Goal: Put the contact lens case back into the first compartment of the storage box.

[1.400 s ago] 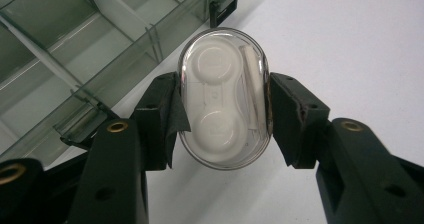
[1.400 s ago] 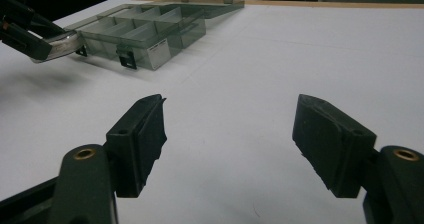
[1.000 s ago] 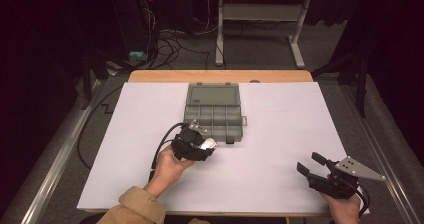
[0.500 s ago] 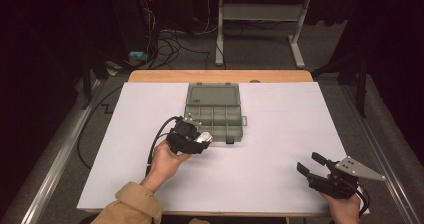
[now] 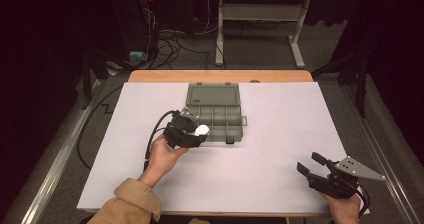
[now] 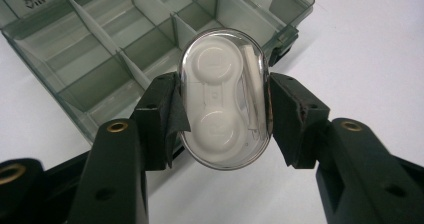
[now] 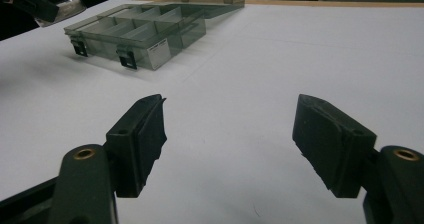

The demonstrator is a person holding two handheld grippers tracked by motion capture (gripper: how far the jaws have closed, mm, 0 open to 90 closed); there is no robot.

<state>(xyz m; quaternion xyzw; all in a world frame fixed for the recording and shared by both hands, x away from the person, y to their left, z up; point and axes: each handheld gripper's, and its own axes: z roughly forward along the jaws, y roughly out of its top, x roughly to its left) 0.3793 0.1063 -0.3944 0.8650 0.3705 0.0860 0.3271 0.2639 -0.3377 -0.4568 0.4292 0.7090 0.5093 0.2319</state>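
A clear oval case with a white contact-lens holder inside (image 6: pixel 225 99) is clamped between the pads of my left gripper (image 6: pixel 225 119). In the high view the left gripper (image 5: pixel 192 132) holds this white case (image 5: pixel 202 130) over the front left corner of the open grey-green compartment box (image 5: pixel 215 115). The box's empty compartments (image 6: pixel 100 59) lie just beyond the jaws. My right gripper (image 7: pixel 227 134) stands open over bare white table, nothing between its jaws. In the high view the right gripper (image 5: pixel 312 165) sits near the front right of the table.
The white tabletop (image 5: pixel 280 129) has free room right of and in front of the box. The box's lid (image 5: pixel 212 93) lies flat toward the far side. Two black latches (image 7: pixel 125 59) hang on the box's front wall. Cables and a desk frame (image 5: pixel 260 29) stand beyond the table.
My left gripper has carried the case forward and slightly up toward the box's front left corner. The right gripper has stayed still.
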